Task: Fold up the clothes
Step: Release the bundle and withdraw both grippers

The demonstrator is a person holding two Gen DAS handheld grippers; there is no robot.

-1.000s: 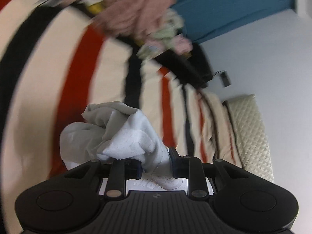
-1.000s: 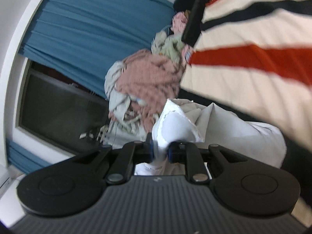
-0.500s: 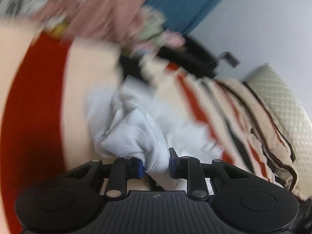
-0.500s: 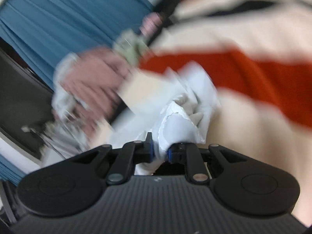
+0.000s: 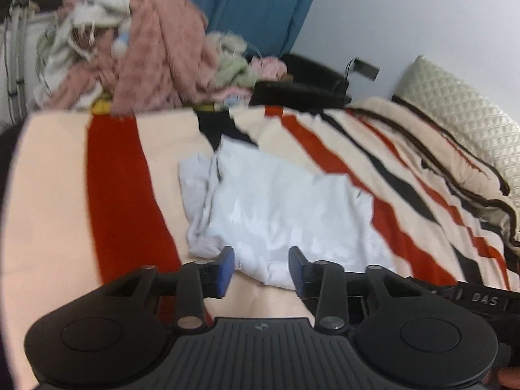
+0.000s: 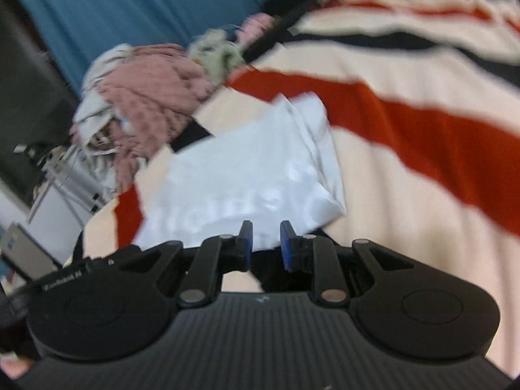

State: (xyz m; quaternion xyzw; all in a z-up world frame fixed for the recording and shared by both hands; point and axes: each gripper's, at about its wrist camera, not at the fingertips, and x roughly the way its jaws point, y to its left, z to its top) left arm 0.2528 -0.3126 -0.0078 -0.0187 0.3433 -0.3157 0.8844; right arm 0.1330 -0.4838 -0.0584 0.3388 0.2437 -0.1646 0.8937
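A white garment [image 5: 279, 208] lies spread and rumpled on the striped blanket [image 5: 123, 175]. My left gripper [image 5: 261, 268] is open, its blue pads on either side of the garment's near edge, holding nothing. In the right wrist view the same white garment [image 6: 247, 178] lies flat on the blanket [image 6: 422, 162]. My right gripper [image 6: 265, 243] is open just at the garment's near edge, with nothing between the pads.
A heap of pink and pale clothes [image 5: 146, 48] sits beyond the bed's far edge, also in the right wrist view [image 6: 146, 97]. A blue curtain [image 5: 260, 6] hangs behind. A quilted cream headboard [image 5: 461, 110] stands at right. A black object [image 5: 302, 87] lies by the wall.
Both grippers were shut on bunched white cloth; now both are open and the garment lies spread on the blanket. Both views swung down toward the bed.
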